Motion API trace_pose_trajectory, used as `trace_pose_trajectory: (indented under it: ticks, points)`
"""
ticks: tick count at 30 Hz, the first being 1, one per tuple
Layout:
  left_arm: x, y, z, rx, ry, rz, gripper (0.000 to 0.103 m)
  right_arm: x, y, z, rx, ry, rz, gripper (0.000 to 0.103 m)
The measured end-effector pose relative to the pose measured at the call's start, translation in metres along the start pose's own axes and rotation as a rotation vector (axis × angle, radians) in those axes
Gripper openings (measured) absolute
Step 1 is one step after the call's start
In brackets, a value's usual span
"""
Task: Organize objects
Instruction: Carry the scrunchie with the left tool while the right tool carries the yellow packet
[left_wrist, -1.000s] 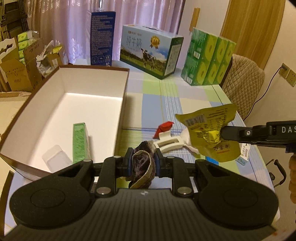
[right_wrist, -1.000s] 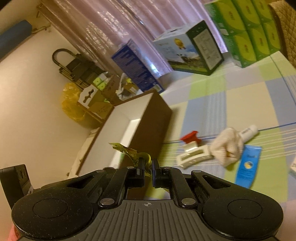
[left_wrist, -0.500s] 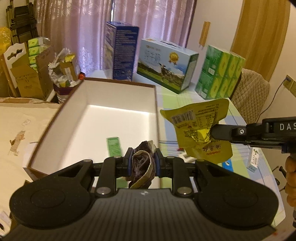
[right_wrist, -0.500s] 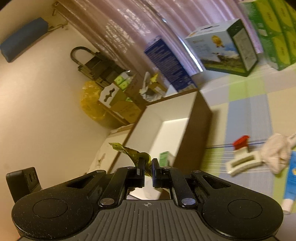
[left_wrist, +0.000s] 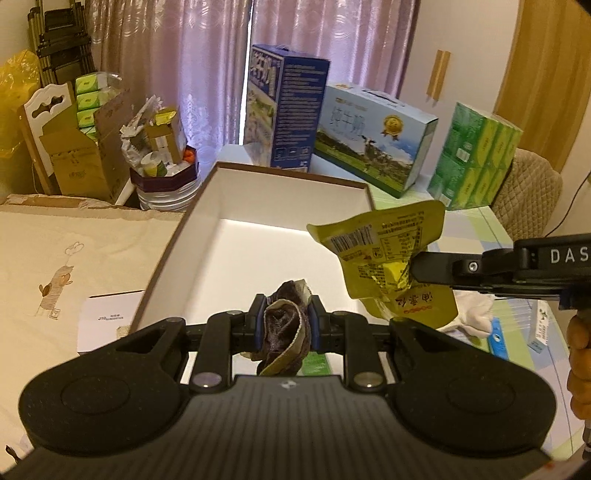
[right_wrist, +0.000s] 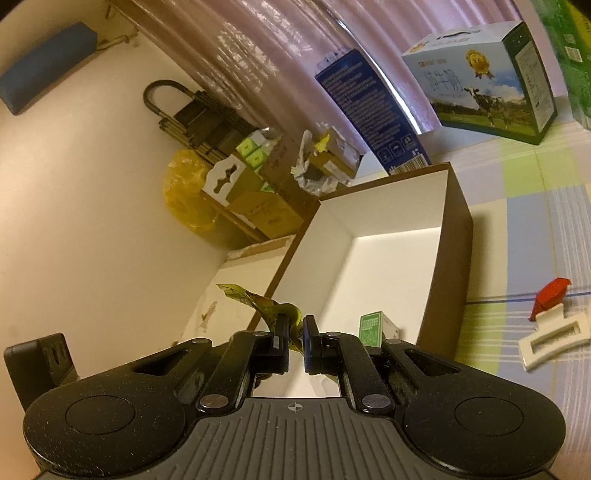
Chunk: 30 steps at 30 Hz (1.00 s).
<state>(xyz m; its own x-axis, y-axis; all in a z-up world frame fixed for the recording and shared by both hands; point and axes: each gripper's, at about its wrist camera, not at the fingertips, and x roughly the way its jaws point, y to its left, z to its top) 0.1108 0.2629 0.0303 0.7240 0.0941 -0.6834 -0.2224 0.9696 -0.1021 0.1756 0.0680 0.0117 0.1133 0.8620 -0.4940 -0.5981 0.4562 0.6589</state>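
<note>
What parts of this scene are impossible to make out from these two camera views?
- Left wrist view: the near floor of the white box is hidden by the left gripper and its dark cloth.
- Left wrist view: the yellow packet covers items on the table behind it.
- Right wrist view: the green carton is partly hidden by the right gripper.
- Both views: the packet's print is too small to read.

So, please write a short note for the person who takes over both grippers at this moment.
Left gripper: shut on a dark crumpled cloth, above the open white box.
Right gripper: shut on a yellow snack pouch, at the box's right rim.
Done: a green packet lies inside the box.
Left: drop both held items; then the white clip, red piece and white cloth on the table.
</note>
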Motion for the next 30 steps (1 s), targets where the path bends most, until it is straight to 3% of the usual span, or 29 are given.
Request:
trace_pose_trajectory:
  ticks: [30]
  points:
    - [0.111, 0.065, 0.016, -0.085, 0.182, 0.003, 0.022, 0.102, -0.017, 0.026, -0.021, 0.115, -0.172, 0.003]
